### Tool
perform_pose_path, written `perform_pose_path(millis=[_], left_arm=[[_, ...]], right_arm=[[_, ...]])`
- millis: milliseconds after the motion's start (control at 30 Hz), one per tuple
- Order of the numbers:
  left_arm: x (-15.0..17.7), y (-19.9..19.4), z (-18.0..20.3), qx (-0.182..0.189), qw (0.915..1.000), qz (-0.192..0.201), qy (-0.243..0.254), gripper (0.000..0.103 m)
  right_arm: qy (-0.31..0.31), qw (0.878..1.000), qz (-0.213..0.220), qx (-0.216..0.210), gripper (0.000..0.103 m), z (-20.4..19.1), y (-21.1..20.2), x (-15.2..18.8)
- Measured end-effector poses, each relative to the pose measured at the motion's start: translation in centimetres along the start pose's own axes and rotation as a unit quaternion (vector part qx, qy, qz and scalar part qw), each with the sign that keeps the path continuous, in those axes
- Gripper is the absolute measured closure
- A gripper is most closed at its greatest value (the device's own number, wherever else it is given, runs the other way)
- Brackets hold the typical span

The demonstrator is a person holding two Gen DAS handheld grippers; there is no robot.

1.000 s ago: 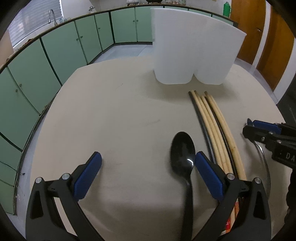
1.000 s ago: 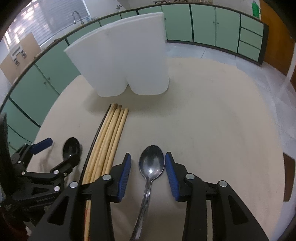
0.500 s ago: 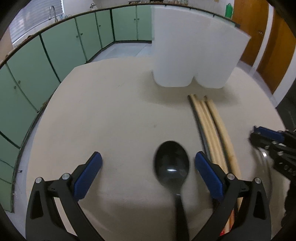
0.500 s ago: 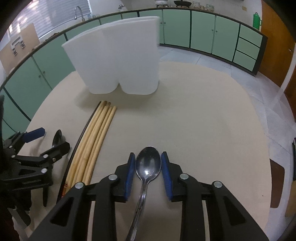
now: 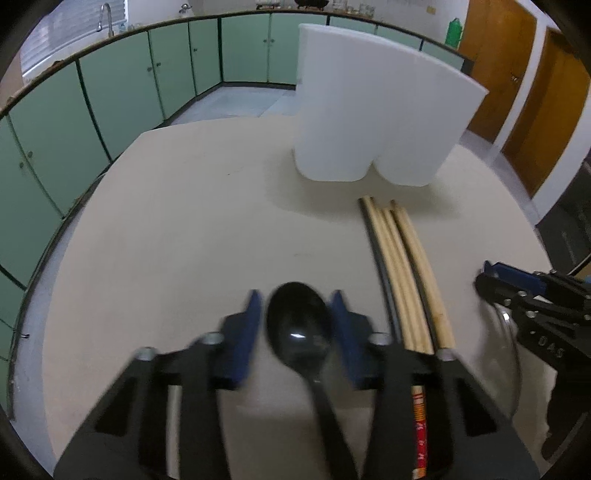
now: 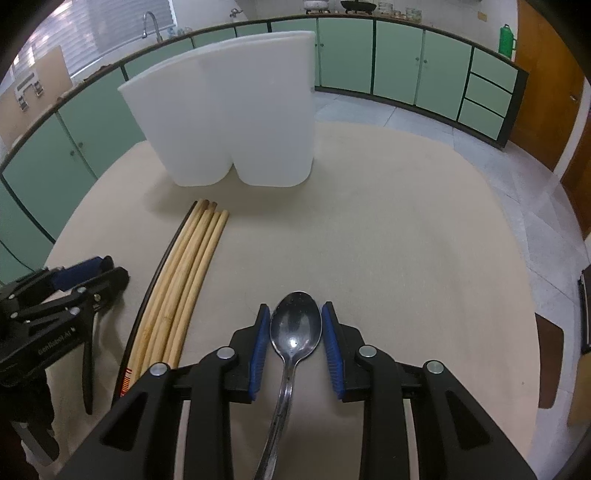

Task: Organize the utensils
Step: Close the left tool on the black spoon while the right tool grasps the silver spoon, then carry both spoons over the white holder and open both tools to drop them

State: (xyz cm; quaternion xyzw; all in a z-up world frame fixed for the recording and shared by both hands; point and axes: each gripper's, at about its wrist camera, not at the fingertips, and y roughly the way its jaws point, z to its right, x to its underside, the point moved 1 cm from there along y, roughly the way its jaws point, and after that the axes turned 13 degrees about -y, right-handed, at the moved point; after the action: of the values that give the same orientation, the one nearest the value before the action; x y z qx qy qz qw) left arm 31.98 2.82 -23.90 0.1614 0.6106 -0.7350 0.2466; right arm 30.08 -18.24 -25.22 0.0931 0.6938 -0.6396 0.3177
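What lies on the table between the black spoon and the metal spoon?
A bundle of wooden chopsticks lies lengthwise between the black spoon and the metal spoon, with a dark stick along its left edge. Both wrist views show it.

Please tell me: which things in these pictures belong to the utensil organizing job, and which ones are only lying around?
Belong to the job:
black spoon, between the left gripper jaws
metal spoon, between the right gripper jaws
chopsticks
white holder

Only lying around:
green bottle on the far counter
faucet
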Motion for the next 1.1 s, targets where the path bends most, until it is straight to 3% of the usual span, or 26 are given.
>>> perform_pose_path(millis=[100, 200, 400, 567, 767, 867, 1000, 1100], left_arm=[[0.4, -0.5, 0.3, 0.017, 0.9998, 0.008, 0.002, 0.069], [0.7, -2.6, 0.3, 0.048, 0.9971, 0.060, 0.004, 0.069], [1.7, -6.8, 0.6, 0.074, 0.9822, 0.171, 0.025, 0.069], [1.4, -8.4, 1.0, 0.094, 0.9732, 0.209, 0.020, 0.069], [-2.9, -11.2, 2.5, 0.124, 0.9552, 0.268, 0.020, 0.069], [-7.4, -12.1, 4.7, 0.130, 0.9399, 0.314, 0.034, 0.069], [-12.5, -11.9, 6.9, 0.124, 0.9260, 0.355, 0.036, 0.069], [-15.6, -10.5, 8.0, 0.112, 0.9230, 0.366, 0.037, 0.069]], right_arm=[[0.013, 0.999, 0.030, -0.006, 0.075, 0.1, -1.0, 0.6], [0.008, 0.995, 0.095, -0.008, 0.075, -0.1, -3.8, 1.2], [-0.005, 0.986, 0.168, -0.005, 0.075, -0.5, -7.8, 1.8], [0.005, 0.977, 0.210, -0.019, 0.075, 0.6, -10.2, 0.6], [0.011, 0.961, 0.275, -0.027, 0.075, 2.8, -14.0, -2.9], [0.007, 0.951, 0.310, -0.017, 0.075, 4.0, -15.8, -6.2], [0.013, 0.939, 0.345, -0.001, 0.075, 5.6, -16.2, -11.5], [0.018, 0.936, 0.351, 0.022, 0.075, 6.3, -15.1, -14.8]])
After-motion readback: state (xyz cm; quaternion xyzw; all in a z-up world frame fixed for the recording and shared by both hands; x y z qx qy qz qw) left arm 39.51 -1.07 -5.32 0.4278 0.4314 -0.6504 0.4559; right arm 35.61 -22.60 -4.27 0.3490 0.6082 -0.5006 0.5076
